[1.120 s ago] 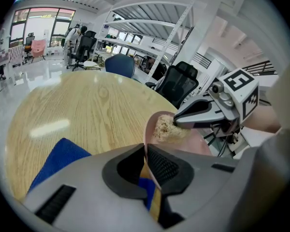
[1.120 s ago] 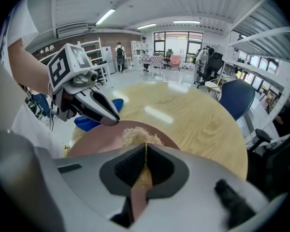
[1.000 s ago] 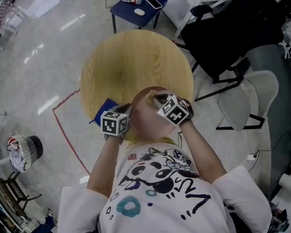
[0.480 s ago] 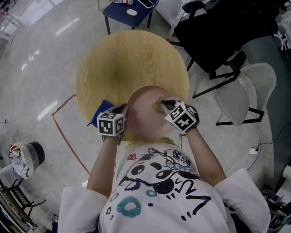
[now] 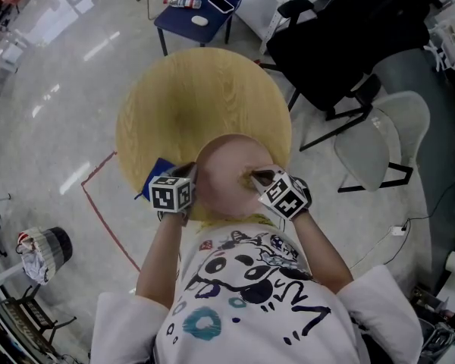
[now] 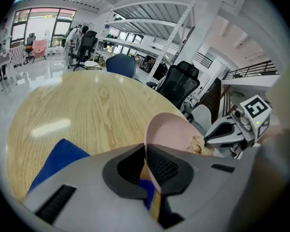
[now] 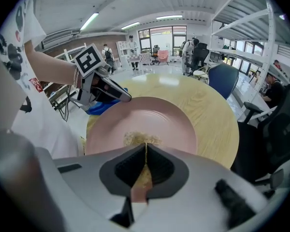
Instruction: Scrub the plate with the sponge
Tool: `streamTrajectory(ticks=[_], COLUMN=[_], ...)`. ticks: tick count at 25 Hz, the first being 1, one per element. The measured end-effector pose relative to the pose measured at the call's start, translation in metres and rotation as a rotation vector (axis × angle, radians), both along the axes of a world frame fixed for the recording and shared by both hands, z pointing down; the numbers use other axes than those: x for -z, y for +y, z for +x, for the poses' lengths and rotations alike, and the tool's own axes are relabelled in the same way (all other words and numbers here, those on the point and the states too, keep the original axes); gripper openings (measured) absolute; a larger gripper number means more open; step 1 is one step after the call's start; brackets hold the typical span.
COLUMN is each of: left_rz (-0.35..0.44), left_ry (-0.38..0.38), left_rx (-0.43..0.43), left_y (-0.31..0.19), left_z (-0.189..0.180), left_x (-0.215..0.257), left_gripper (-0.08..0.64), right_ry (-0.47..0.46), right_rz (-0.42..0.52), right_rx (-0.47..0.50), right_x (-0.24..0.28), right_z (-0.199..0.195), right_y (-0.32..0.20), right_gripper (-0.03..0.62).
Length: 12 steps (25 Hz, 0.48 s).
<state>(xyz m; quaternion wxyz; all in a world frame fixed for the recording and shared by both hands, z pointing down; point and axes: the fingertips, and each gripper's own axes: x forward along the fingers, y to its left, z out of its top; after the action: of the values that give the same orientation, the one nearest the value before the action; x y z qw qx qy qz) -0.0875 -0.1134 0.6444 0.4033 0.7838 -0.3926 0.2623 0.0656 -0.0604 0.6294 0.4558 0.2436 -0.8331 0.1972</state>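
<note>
Holding the plate (image 5: 226, 174) by its left rim is the left gripper (image 5: 192, 174), and its own view shows the jaws pinched tight on that thin pink edge, one pad on each side. The plate sits over the near edge of the round table (image 5: 201, 89), right in front of the person's chest, hollow side facing up toward the head camera. No idea from these shots whether it's touching the wood or held just clear of it. The right gripper (image 5: 258, 177) comes in from the other side with its jaws squeezed nearly together on the sponge (image 7: 141, 139), a thin tan scrap. That sponge is pressed against the inside of the plate, a little right of the middle. There's also a blue cloth (image 5: 158, 171) lying on the table just left of the plate, next to the left gripper.
</note>
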Motion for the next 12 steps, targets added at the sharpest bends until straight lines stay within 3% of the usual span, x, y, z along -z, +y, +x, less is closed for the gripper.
streamTrajectory(ticks=[12], left_rz=[-0.002], left_ry=[0.009], left_rx=[0.011], left_y=[-0.001], left_z=[0.001], left_x=[0.001], left_gripper=[0.028], right_ry=[-0.039], right_rz=[-0.048], right_rx=[0.070], right_x=[0.001], right_z=[-0.028], right_y=[0.030], right_gripper=[0.031])
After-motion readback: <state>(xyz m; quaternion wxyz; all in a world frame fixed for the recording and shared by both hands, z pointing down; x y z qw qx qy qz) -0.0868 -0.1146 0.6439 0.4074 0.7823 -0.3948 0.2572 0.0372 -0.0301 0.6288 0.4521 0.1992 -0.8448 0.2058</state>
